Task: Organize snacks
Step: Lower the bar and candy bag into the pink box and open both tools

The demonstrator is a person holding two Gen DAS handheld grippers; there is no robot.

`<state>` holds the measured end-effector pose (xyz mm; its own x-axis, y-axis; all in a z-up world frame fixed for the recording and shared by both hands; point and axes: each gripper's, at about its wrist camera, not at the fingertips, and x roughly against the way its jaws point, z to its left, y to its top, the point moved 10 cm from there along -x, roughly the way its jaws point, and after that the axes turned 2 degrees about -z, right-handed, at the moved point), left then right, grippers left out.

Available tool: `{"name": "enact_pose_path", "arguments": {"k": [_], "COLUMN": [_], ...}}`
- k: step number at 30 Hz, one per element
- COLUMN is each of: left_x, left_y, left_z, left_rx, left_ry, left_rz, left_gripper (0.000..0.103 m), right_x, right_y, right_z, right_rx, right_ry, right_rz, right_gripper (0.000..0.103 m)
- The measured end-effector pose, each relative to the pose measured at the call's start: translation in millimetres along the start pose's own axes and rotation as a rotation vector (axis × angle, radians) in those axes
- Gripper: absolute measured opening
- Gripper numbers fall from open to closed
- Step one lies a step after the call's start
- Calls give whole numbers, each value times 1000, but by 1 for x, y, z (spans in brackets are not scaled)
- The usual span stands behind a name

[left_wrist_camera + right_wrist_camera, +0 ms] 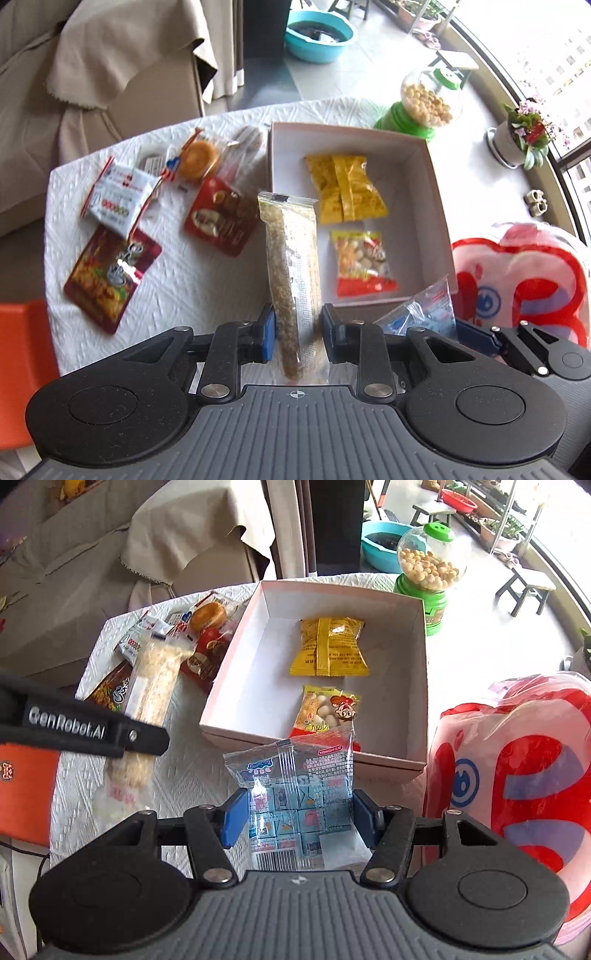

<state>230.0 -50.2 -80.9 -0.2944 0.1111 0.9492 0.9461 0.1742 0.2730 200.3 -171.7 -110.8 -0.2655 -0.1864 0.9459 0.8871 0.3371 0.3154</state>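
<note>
Both hands carry a snack toward the white cardboard box (413,686) on the table (192,280).

The left hand-held gripper (297,334) is clenched on a long clear zip bag of crumbly brown snack (293,266), which stands upright just left of the box's near corner. It is pinched low down, so the tall top may flop or slip sideways and land outside the box.

The right hand-held gripper (295,818) grasps a clear packet of small blue wrapped candies (295,794), held just in front of the box's near wall. The film looks slick and crinkled; a loose pinch could let it slide out, or its top edge could catch the box wall.

The two grippers are close together and could bump.

Inside the box lie a yellow packet (328,646) and, nearer, a red and yellow packet (325,712). More snacks lie left of the box.
</note>
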Motion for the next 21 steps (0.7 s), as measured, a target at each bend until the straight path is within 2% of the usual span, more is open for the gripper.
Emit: {"name": "enact_pose_path", "arguments": {"k": [8, 13, 21], "left_x": [-22, -44, -50], "left_y": [44, 55, 62], "left_z": [-26, -37, -35], "left_rx": [-28, -3, 11], "left_ry": [-2, -75, -100], "left_rz": [-31, -10, -8], "left_gripper": [31, 31, 31], "right_x": [2, -5, -16], "right_y": [44, 40, 30], "right_z": [-30, -41, -44], "right_rx": [-10, -17, -44], "right_ry": [-41, -48, -45], "right_rz": [-89, -74, -35], "right_gripper": [60, 60, 60]}}
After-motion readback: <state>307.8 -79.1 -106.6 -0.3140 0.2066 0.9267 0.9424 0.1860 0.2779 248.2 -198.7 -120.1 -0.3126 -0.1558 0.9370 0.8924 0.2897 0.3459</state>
